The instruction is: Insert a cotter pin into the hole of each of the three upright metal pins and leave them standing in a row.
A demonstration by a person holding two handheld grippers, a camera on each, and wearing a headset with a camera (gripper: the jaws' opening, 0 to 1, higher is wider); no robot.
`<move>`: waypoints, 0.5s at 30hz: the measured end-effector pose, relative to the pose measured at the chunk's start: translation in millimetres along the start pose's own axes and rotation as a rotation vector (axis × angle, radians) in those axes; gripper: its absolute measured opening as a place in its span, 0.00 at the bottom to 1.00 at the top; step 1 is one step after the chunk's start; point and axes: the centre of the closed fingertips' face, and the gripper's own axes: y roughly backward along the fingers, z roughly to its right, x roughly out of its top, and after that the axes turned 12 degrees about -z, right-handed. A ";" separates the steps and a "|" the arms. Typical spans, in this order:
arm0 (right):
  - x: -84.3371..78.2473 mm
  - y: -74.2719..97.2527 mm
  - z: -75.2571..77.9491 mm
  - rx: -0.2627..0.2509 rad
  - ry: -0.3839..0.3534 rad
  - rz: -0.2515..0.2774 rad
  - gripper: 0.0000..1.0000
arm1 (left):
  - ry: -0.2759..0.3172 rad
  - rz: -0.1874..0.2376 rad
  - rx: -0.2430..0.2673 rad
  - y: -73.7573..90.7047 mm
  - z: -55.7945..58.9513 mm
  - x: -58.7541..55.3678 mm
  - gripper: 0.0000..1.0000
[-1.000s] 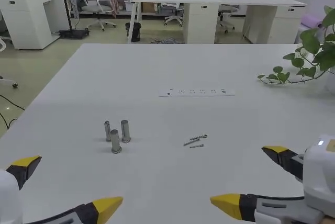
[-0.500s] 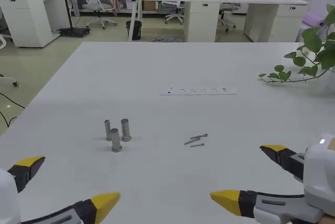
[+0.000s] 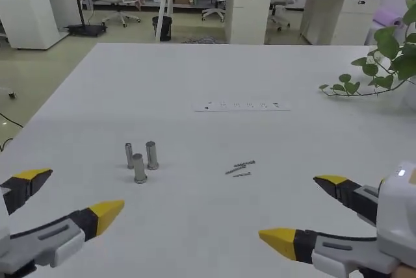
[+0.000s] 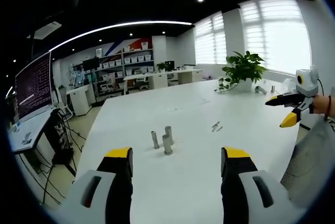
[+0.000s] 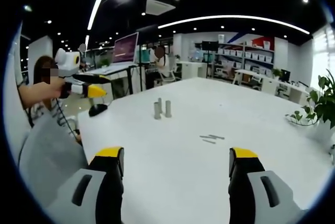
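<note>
Three short upright metal pins (image 3: 140, 161) stand in a tight cluster on the white table, left of centre; I also see the pins (image 4: 163, 140) in the left gripper view and the pins (image 5: 161, 109) in the right gripper view. Three thin cotter pins (image 3: 240, 169) lie loose to their right, seen too as cotter pins (image 4: 216, 126) and cotter pins (image 5: 210, 138). My left gripper (image 3: 70, 195) hovers open near the front left edge. My right gripper (image 3: 305, 210) hovers open at the front right. Both hold nothing.
A white power strip (image 3: 241, 105) lies flat further back on the table (image 3: 208, 70). A leafy plant (image 3: 383, 63) reaches in at the right edge. Desks, chairs and shelves stand beyond the table.
The left gripper has risen further into the head view. The head camera has tipped down slightly. Pins and cotter pins have not moved.
</note>
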 end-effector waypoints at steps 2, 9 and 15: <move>1.1 -0.6 -0.6 0.008 -0.010 0.006 0.83 | -0.002 -0.001 0.005 -5.0 -6.7 3.8 0.64; 1.1 -4.8 -1.1 0.023 -0.027 0.008 0.81 | -0.003 0.005 0.019 -24.8 -25.8 11.9 0.57; 2.9 -8.6 -0.5 0.032 -0.033 0.015 0.80 | 0.015 0.041 0.025 -43.9 -38.7 16.4 0.50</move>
